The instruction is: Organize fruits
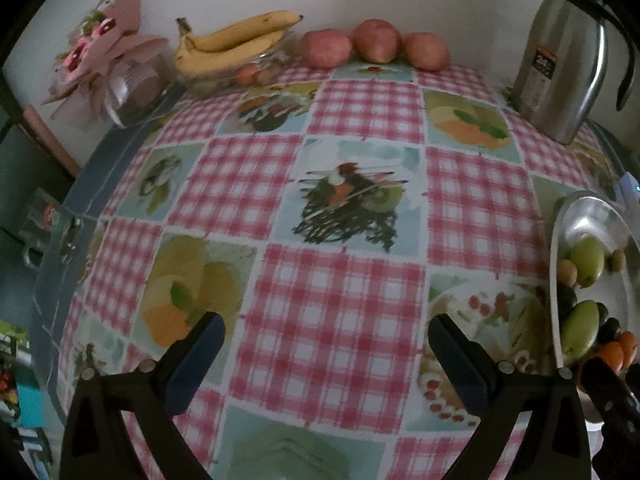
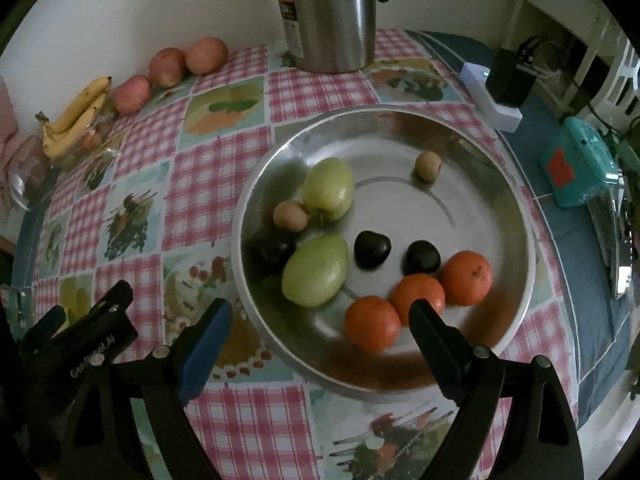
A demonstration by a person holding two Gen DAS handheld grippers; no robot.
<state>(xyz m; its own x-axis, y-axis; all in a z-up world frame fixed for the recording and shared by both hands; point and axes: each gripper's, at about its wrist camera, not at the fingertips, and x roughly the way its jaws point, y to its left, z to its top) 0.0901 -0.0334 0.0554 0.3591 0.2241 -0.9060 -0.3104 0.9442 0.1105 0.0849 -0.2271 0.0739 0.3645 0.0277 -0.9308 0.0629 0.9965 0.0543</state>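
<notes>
A round metal plate (image 2: 496, 184) holds two green mangoes (image 2: 328, 188), three oranges (image 2: 372, 322), three dark plums (image 2: 372, 249) and two small tan fruits (image 2: 427, 165). My right gripper (image 2: 320, 316) hovers open over the plate's near rim, nothing between its fingers. My left gripper (image 1: 324, 334) stands open above bare tablecloth, left of the plate (image 1: 588, 216). Three red apples (image 1: 376, 42) and a banana bunch (image 1: 232, 42) in a glass dish lie at the table's back edge.
A steel thermos jug (image 2: 328, 12) stands behind the plate. A pink wrapped bouquet (image 1: 100, 52) sits at the back left corner. A white box (image 2: 490, 92) and a teal case (image 2: 576, 160) lie right of the plate. The checked tablecloth (image 1: 340, 292) covers the table.
</notes>
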